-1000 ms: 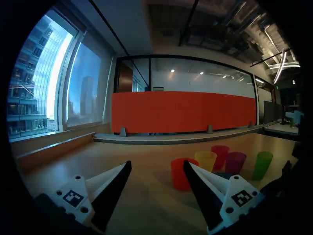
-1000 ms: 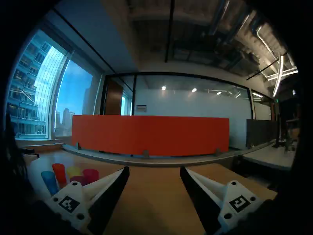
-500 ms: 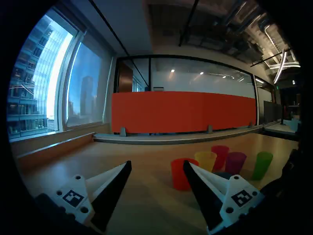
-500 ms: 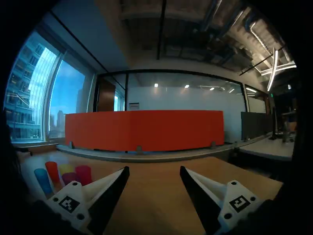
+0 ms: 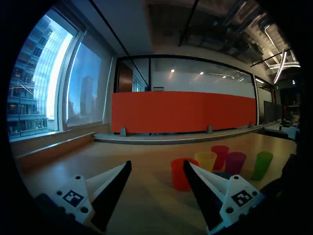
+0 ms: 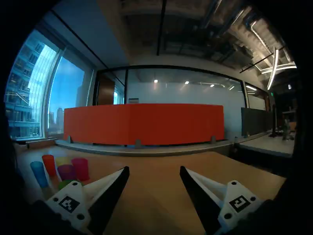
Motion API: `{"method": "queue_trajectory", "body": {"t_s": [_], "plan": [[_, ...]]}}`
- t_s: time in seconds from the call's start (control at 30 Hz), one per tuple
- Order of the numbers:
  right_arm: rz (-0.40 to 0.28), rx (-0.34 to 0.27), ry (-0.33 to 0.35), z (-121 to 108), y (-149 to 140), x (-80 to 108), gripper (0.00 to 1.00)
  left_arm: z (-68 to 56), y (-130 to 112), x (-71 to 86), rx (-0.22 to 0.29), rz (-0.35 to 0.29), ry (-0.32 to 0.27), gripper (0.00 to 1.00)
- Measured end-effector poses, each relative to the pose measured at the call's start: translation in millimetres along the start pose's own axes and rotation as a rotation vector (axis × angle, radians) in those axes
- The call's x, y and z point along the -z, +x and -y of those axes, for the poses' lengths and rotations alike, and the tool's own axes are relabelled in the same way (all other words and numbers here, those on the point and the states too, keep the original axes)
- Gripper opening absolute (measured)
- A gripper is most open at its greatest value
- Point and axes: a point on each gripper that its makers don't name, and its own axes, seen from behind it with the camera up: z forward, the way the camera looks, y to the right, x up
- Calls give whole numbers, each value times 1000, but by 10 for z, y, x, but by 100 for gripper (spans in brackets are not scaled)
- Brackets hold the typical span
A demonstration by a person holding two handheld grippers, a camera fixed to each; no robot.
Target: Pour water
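Observation:
Several plastic cups stand grouped on the wooden table. In the left gripper view an orange cup (image 5: 179, 173) is nearest, just behind my right finger, with a yellow cup (image 5: 205, 160), a red cup (image 5: 220, 155), a purple cup (image 5: 235, 162) and a green cup (image 5: 262, 165) beyond. My left gripper (image 5: 156, 168) is open and empty, low over the table. In the right gripper view the cups sit far left: a blue cup (image 6: 38, 173), an orange cup (image 6: 49, 164), a pink cup (image 6: 81, 168) and a purple cup (image 6: 66, 171). My right gripper (image 6: 154, 172) is open, holding nothing.
A long orange partition (image 5: 184, 111) runs along the table's far edge (image 5: 172, 139). Large windows (image 5: 39, 90) line the left wall. Another desk (image 6: 270, 145) stands at the right.
The right gripper view has tilted and shifted, so the cups appear higher and a bit more to the right. The left gripper has stayed still.

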Motion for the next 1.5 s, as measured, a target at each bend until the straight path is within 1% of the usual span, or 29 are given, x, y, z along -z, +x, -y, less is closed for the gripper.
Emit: {"method": "queue_trajectory", "body": {"t_s": [0.4, 0.6, 1.0, 1.5], "plan": [[23, -2, 6, 36, -105, -31, 100, -3, -1, -7, 0, 0, 0, 98], [39, 8, 12, 59, -134, -23, 100, -1, 0, -1, 0, 0, 0, 98], [38, 9, 1, 31, -134, -40, 100, 7, 1, -1, 0, 0, 0, 98], [39, 9, 5, 39, -142, -46, 100, 3, 0, 0, 0, 0, 0, 98]]}}
